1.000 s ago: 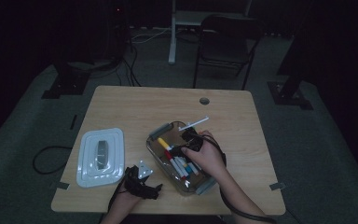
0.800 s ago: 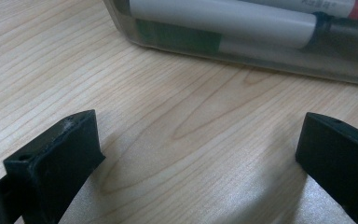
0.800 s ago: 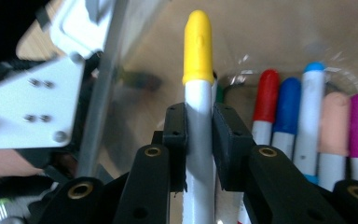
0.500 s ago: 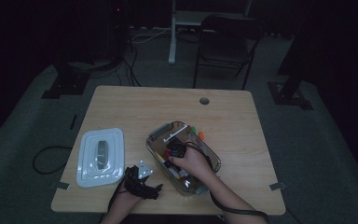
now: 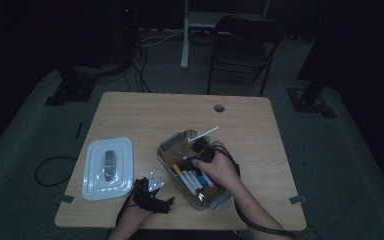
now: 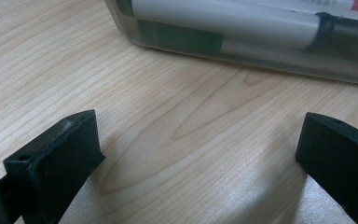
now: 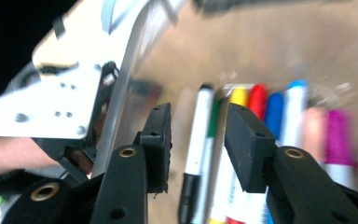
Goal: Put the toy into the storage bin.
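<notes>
High view: the right gripper [image 5: 200, 148] hangs over the far end of the clear box [image 5: 166, 161] at frame centre, where a row of markers [image 5: 194, 179] lies side by side; their long axes run from upper left to lower right, along the box's length. A white marker [image 5: 203, 134] leans over the box's upper rim, its tip pointing to the upper right, off the box. The left gripper [image 5: 152, 197] rests on the bench [image 5: 145, 115] at lower left, just beside the box, with the white lid [image 5: 107, 167] well apart at far left. Left gripper view: jaws stand wide with nothing between them; the box wall [image 6: 177, 41] crosses the top of the frame, a marker lying level behind it. Right gripper view: jaws have just been opening and stand narrowly parted, pressing on nothing; the white-barrelled marker [image 7: 200, 140] shows through the gap, its long axis running up the frame, black cap toward the bottom. Its coloured neighbours lie close packed to the right, parallel. Likely faults: the leaning marker may roll off the rim onto the bench, since it is propped and not settled; a close on the packed row may catch two barrels at once.
</notes>
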The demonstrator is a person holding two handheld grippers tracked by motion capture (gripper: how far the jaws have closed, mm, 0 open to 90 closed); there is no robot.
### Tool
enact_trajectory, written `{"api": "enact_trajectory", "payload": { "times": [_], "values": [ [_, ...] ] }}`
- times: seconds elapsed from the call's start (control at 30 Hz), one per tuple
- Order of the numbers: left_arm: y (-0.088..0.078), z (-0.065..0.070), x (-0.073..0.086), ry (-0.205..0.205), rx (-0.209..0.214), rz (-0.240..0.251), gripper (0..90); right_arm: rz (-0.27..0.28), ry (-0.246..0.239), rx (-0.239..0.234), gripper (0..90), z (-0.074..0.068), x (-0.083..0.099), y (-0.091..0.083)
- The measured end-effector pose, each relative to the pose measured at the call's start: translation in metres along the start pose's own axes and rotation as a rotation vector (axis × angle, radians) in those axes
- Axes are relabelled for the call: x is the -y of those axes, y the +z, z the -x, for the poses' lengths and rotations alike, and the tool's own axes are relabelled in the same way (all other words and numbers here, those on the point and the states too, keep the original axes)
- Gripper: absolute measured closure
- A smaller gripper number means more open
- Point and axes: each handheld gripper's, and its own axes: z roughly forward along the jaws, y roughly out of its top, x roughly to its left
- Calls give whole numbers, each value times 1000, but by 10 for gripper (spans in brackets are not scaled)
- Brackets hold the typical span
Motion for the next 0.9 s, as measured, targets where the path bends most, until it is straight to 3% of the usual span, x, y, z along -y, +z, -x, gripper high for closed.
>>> {"api": "enact_trajectory", "payload": {
  "times": [0.07, 0.23, 0.47, 0.57, 0.67, 0.77, 0.9],
  "values": [
    [0, 0, 0, 0, 0, 0, 5, 60, 2, 21, 571, 7, 0, -18],
    [0, 0, 0, 0, 0, 0, 5, 132, 27, 115, 529, 37, 6, -53],
    [0, 0, 0, 0, 0, 1, 5, 180, 121, 207, 538, 84, 23, -75],
    [0, 0, 0, -1, -1, 1, 5, 171, 172, 251, 550, 103, 32, -71],
    [0, 0, 0, 1, 0, -1, 5, 130, 211, 286, 573, 120, 43, -57],
    [0, 0, 0, 1, 0, -1, 5, 94, 242, 290, 599, 130, 49, -43],
    [0, 0, 0, 1, 0, 0, 5, 53, 283, 300, 607, 146, 59, -12]
  ]
}}
